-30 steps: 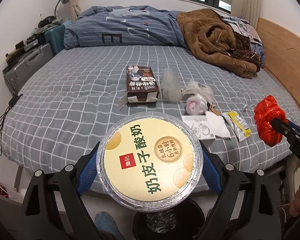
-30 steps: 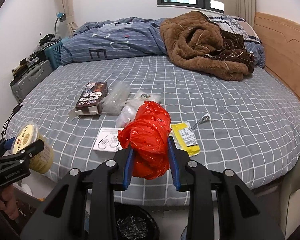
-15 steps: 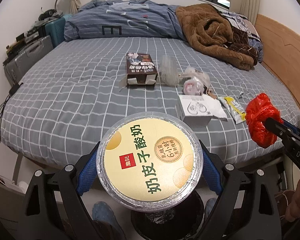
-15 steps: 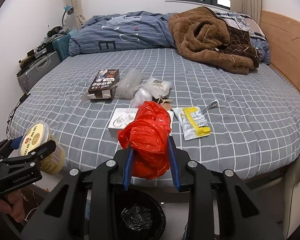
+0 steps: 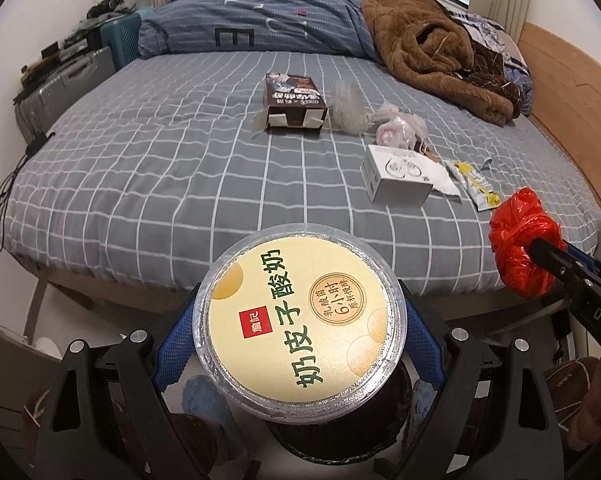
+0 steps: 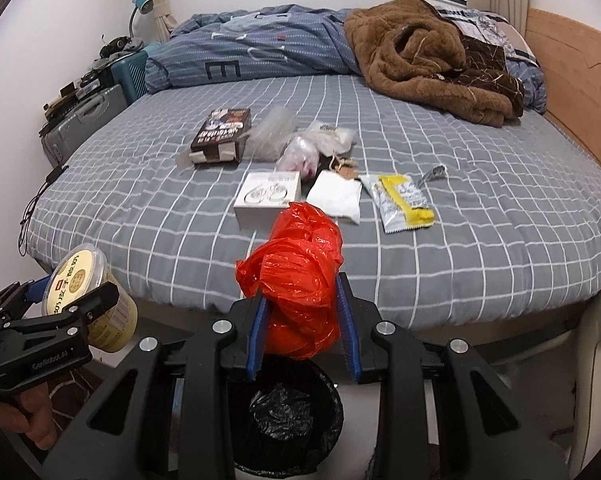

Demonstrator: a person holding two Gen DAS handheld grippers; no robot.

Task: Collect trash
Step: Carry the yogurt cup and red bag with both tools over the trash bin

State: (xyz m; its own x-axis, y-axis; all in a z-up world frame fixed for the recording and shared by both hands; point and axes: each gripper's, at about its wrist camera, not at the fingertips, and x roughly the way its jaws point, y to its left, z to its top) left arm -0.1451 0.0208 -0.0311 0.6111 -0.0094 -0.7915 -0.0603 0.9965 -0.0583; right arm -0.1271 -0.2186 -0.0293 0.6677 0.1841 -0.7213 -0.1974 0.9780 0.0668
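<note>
My left jaws (image 5: 300,344) stand wide and clamp the yogurt tub (image 5: 298,320) by its sides, lid up and roughly level; my right jaws (image 6: 303,316) are drawn in close and pinch the crumpled red plastic bag (image 6: 296,288) at its middle. The black-lined trash bin (image 6: 288,412) sits on the floor at 6 o'clock in the right wrist view, directly beneath the red bag, off the edge of the bed (image 6: 500,240). In the left wrist view only a dark rim of the bin shows under the tub, so I judge the tub is near the mouth, though whether it is centred I cannot tell. To do this drop well, I would bring each load fully over the opening before spreading the jaws, and release the bag first, since it is light and may cling to a pad. The tub is rigid and may bounce off the rim if let go off-centre. Still on the bed at 12 o'clock: a brown carton (image 6: 222,134), a white box (image 6: 268,200), a yellow wrapper (image 6: 404,200) and clear plastic scraps (image 6: 272,132).
</note>
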